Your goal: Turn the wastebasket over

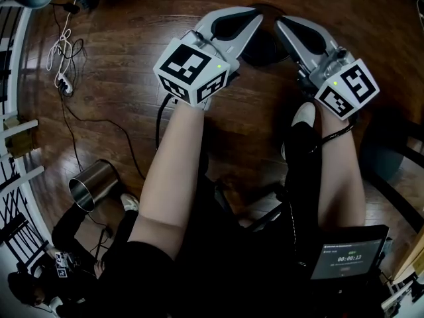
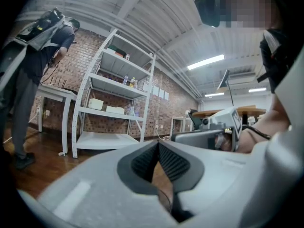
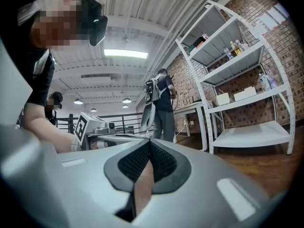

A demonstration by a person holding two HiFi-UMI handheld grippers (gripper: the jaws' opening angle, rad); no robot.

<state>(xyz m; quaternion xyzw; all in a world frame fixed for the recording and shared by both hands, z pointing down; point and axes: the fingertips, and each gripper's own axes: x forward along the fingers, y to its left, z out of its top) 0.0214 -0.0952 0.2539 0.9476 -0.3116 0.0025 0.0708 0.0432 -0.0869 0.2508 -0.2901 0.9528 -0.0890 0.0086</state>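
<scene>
Left hand-held gripper (image 1: pixel 255 17) and right hand-held gripper (image 1: pixel 281 24) held level, side by side over open wood floor (image 1: pixel 132 65), jaws of both closed on nothing, wastebasket (image 1: pixel 93 184) set on the floor far left, well apart, near white rails (image 1: pixel 14 128).

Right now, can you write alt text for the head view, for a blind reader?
Seen from above, a person holds out the left gripper and the right gripper, both shut and empty, tips close together over a wooden floor. A shiny metal wastebasket is at lower left, far from both.
</scene>
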